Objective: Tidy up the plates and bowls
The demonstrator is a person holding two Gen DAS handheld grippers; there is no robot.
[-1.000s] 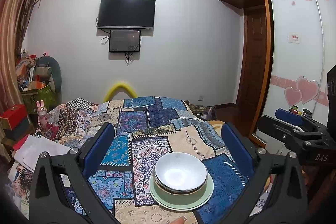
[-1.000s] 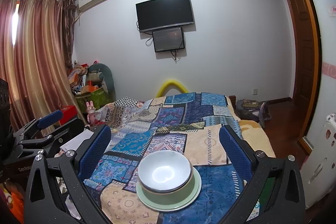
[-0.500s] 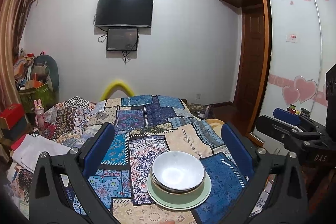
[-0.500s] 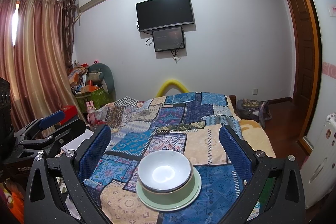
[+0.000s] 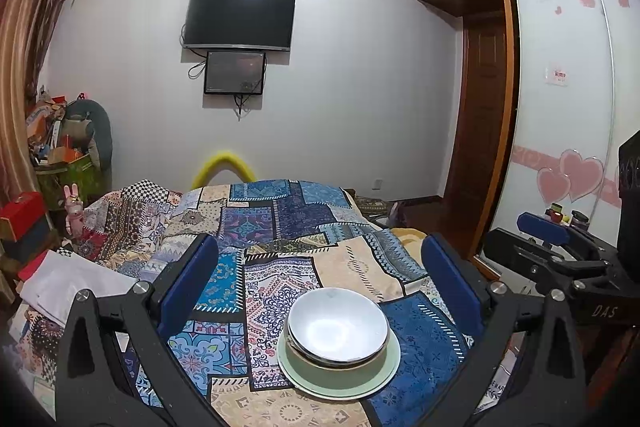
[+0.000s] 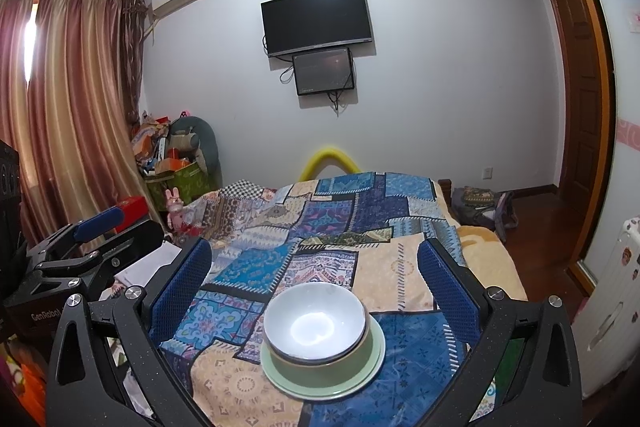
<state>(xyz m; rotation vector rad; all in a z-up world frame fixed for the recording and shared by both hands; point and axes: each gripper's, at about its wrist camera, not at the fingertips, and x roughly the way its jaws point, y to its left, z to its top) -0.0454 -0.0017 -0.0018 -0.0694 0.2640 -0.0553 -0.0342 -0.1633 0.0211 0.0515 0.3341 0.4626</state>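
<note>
- Bedroom with a patchwork quilt (image 5: 280,227) over the bed, a TV (image 6: 318,21) on the far wall and curtains (image 6: 60,107) at the window.
- Left gripper (image 5: 320,279) hangs with its fingers spread wide and nothing between them; the stack sits on the quilt in the gap, nearer the right finger than the left one.
- Right gripper (image 6: 314,277) is likewise spread wide and empty, with the stack roughly midway between its fingers, low in the gap and clear of both pads (image 6: 180,287).
- Stack reads as a white bowl (image 6: 315,323) nested in a green bowl (image 6: 320,367), both on a pale green plate (image 6: 372,359). A thin dark line rims the white bowl, and its inside is glossy with a bright glare.
- Likely glazed ceramic: stiff, fairly heavy, slick and breakable. The soft quilt under it gives an unsteady base.
- Best hold is probably across a bowl's rim and wall, one finger inside and one outside, lifting straight up so the nested pieces do not drag or tip.
- The plate's low edge lies close to the cloth and looks harder to pinch.
</note>
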